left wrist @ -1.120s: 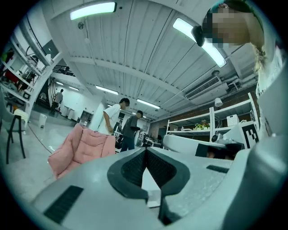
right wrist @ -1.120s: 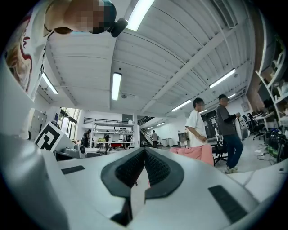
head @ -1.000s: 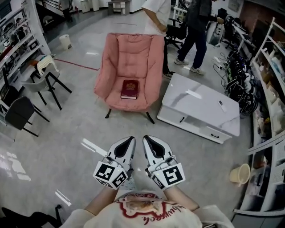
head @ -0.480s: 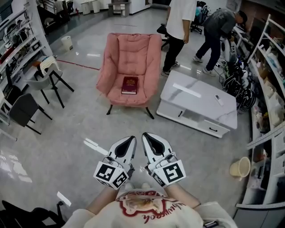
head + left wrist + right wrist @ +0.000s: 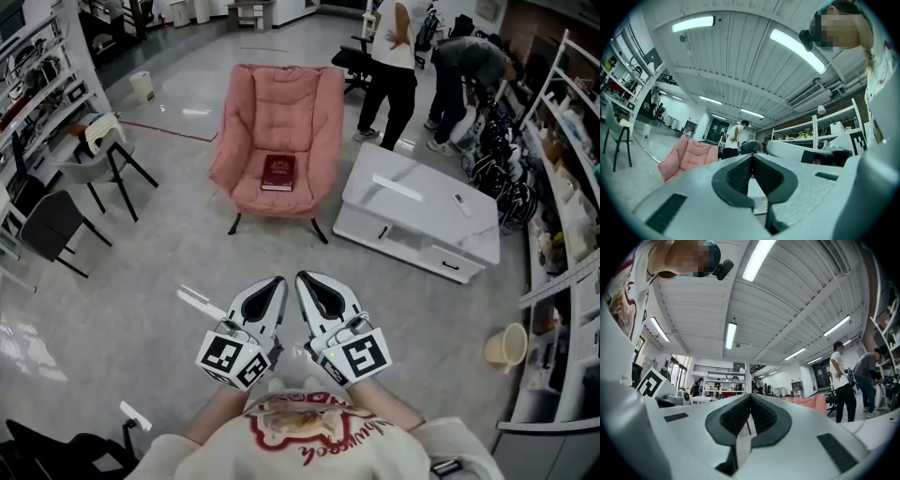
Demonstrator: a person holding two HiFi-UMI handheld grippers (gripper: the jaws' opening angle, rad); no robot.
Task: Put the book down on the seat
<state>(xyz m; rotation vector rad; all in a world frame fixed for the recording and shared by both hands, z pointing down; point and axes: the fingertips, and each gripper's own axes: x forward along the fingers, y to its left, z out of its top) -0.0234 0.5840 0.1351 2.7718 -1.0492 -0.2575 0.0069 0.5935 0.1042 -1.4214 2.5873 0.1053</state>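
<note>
Nearest, the person's hands are holding the left gripper and the right gripper side by side over the glossy grey floor, both pointing toward the far end of the room. Each one's jaws are sitting closed together with nothing between them, as both gripper views are showing. At the near right, a beige basket is standing on the floor beside the right shelving. Farther on, a pink armchair is standing mid-room, and the dark red book is lying flat on its seat cushion, well apart from both grippers. Just right of the armchair, a white low cabinet is sitting at an angle. On the left, a black chair and a pale chair are standing near the left shelving. At the far right, one person is standing upright while another person is bending over.
</note>
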